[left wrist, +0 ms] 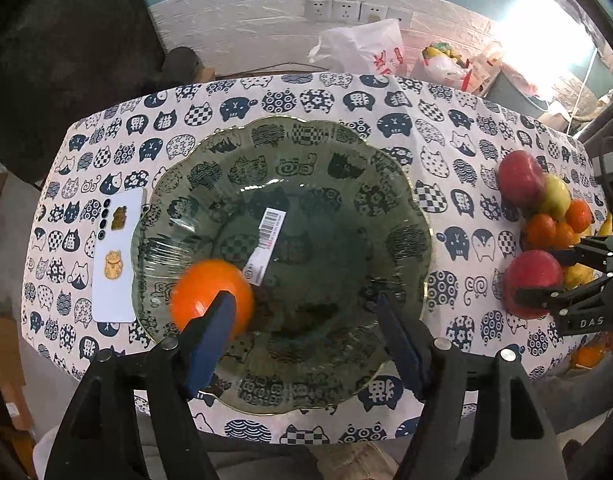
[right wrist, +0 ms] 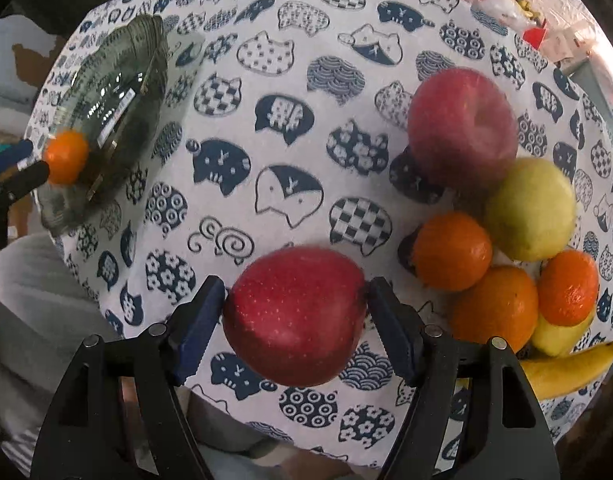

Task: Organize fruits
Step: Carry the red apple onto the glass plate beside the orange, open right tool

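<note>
A green glass plate (left wrist: 386,184) with a barcode label lies on the cat-print cloth under my left gripper (left wrist: 302,298). That gripper is open, its fingers far apart. A blurred orange (left wrist: 210,296) sits in the plate's left part, against the outer side of the left finger. At the table's right, my right gripper (right wrist: 296,288) points down over a red apple (right wrist: 294,320) that rests on the cloth. The apple lies between the open fingers, and both pads are close beside it. The right wrist view also shows the plate (right wrist: 118,80) and the orange (right wrist: 66,156) far left.
Right of the red apple is a fruit pile: another red apple (right wrist: 462,128), a green apple (right wrist: 530,208), three oranges (right wrist: 452,256) and a banana (right wrist: 566,372). A white phone (left wrist: 116,256) lies left of the plate. Plastic bags (left wrist: 362,46) stand behind the table.
</note>
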Motion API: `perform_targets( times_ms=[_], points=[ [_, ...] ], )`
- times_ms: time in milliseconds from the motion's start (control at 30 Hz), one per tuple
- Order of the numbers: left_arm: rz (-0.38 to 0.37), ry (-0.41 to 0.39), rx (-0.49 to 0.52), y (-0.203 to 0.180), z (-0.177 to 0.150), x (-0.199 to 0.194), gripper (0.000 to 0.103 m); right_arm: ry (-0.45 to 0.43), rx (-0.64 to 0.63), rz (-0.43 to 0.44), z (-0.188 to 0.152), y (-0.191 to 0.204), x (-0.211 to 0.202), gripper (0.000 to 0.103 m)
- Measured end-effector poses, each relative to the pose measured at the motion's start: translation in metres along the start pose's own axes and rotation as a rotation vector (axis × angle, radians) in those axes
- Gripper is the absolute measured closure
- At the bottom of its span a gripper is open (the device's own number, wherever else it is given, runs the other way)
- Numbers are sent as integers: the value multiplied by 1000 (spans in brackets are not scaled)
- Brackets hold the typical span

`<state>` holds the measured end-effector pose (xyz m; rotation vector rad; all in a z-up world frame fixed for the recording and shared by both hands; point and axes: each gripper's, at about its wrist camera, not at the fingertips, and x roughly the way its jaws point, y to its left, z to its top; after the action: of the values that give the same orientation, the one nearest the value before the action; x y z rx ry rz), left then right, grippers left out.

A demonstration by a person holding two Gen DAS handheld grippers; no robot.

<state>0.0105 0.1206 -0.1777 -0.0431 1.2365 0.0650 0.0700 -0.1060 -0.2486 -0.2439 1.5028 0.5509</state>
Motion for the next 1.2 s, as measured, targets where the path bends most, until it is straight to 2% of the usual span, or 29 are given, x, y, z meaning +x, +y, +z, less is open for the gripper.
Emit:
perform_targets(
  times_ms=[200,500,700,1067,1200],
  points=[
    [-8,-6,23,-9,-2,-4,29,-12,22,0,-4,-1,4,30],
    [-13,-5,37,-15,-5,-7,29,23,47,-31,-4,-8,21,29],
    [-13,-5,30,-14,-6,-9,29,11,-15,-78,-10,6,23,30],
    [-17,-6,-16,3,-8,-11,29,-132,-70,-72,7,44,-16,30],
    [-17,-15,-54,18,-9,-13,29,-177,-102,-44,27,62,-29,30]
  ],
)
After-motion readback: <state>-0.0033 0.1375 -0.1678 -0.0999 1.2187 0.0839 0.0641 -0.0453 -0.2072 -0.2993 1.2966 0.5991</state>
